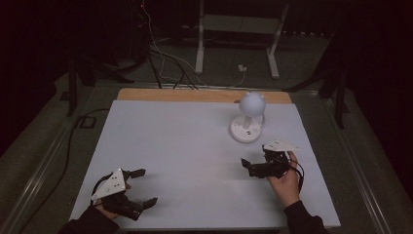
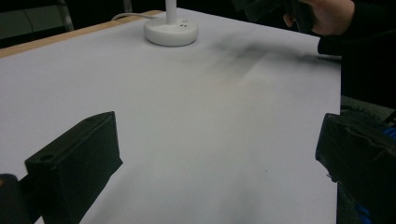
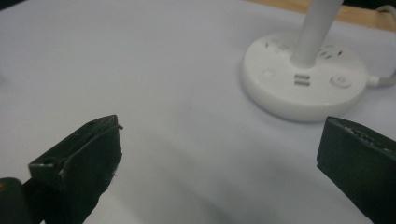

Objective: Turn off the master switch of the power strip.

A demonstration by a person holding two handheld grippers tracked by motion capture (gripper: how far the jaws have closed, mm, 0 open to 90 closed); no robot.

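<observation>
A small white desk lamp stands at the back right of the white table top. Its round head rises on a short stem from a flat round base. The base carries sockets and buttons, and it also appears far off as the lamp base. My right gripper is open just in front of the base, with nothing between its jaws. My left gripper is open at the table's near left corner, jaws wide apart over bare table.
A wooden strip edges the table's far side. The lamp's cord leaves the base toward the back. On the floor beyond lie loose cables and a white stand's legs. A hand holds the right gripper.
</observation>
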